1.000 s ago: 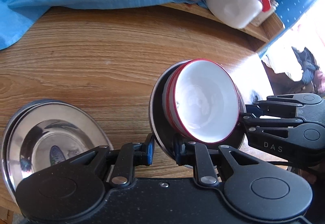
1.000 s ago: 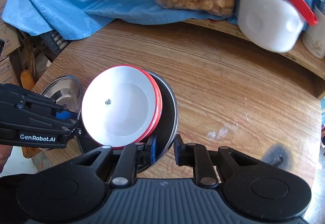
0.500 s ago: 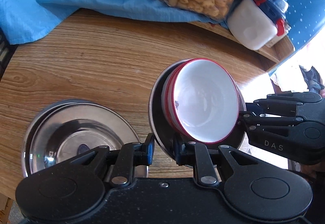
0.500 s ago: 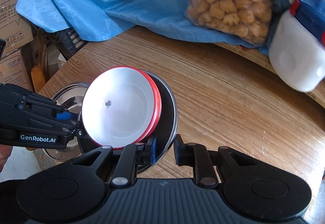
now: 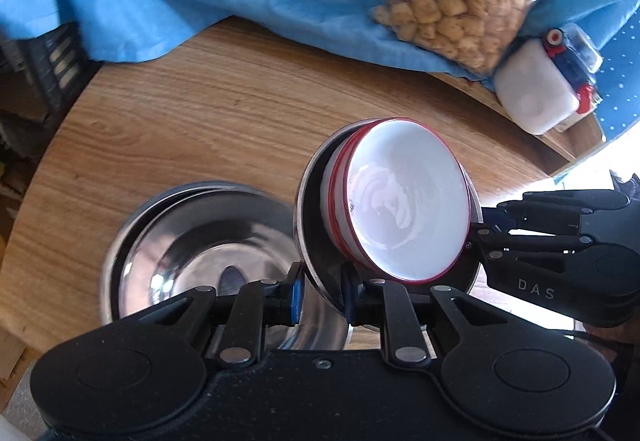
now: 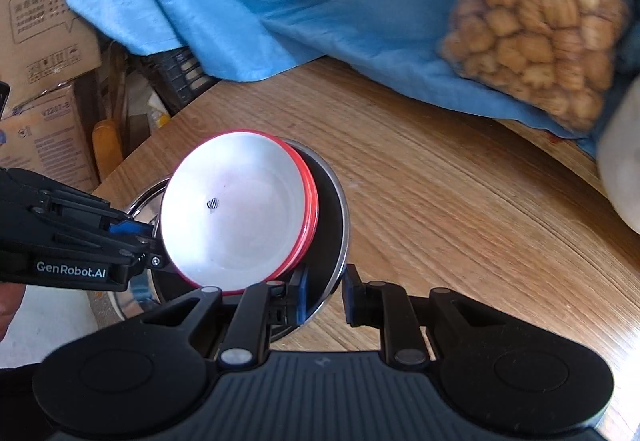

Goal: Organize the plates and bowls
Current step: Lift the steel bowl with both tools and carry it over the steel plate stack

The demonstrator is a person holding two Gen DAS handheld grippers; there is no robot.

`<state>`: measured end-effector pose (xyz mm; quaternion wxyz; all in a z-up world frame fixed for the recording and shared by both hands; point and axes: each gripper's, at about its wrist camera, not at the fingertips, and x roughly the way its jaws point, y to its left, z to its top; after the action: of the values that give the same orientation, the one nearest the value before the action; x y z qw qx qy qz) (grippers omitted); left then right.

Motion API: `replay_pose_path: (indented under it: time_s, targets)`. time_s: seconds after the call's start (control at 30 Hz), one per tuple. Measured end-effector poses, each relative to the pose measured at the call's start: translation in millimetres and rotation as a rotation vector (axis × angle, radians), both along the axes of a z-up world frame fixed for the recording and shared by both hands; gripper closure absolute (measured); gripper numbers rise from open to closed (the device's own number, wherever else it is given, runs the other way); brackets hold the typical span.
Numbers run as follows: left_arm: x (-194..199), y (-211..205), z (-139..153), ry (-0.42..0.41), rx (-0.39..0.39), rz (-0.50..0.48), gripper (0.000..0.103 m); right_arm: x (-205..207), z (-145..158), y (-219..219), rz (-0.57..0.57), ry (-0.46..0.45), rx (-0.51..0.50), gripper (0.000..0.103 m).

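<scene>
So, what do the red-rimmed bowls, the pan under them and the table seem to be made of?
Red-rimmed bowls: probably glazed ceramic or enamel; glossy white with a glare patch.
Pan: metal, likely steel; bright polished rim, dark inside.
Table: wood or wood-look laminate; printed or real grain lines, matte.

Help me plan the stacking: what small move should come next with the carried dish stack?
Probably ease it left and down over the steel plates on the table. Both grippers, left and right, grip the steel pan holding the red-rimmed bowls, which hangs tilted beside them.
</scene>
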<state>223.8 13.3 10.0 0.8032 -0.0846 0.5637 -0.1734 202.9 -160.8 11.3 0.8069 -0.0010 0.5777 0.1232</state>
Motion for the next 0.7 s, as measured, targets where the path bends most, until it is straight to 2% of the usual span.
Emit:
replay_pose_path:
  time_s: [0.7]
  targets:
    - [-14,60,-9,0.062,0.046,0.115,0.082,24,-19,62,0.146,0.059,0.046,0.083]
